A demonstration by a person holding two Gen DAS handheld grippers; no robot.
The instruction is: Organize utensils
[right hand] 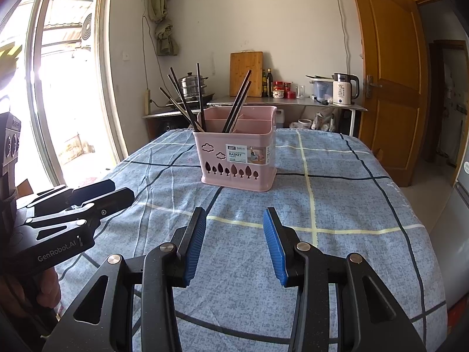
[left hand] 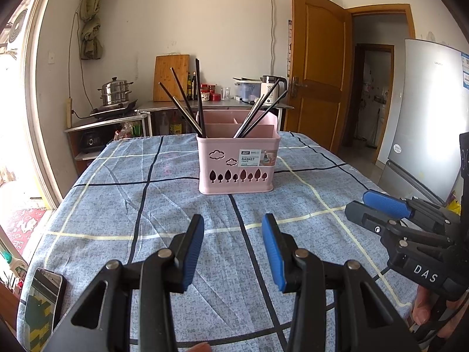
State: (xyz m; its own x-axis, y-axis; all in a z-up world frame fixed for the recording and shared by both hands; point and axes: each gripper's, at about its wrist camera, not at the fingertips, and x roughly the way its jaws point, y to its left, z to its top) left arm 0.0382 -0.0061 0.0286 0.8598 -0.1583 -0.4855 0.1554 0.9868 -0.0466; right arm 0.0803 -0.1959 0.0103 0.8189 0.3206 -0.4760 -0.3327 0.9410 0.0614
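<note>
while both grippers hovered above the blue checked cloth of the surface (left hand: 176,170), the left gripper (left hand: 233,249) had its jaws partly open with nothing between the blue pads, touching nothing. the right gripper (right hand: 234,246) stood the same, jaws partly open and empty. the pink basket (left hand: 236,161) sat upright further back on the cloth, well apart from both grippers, with dark chopsticks (left hand: 187,102) leaning out of its left and right compartments. a phone (left hand: 41,308) lay at the near left edge.
</note>
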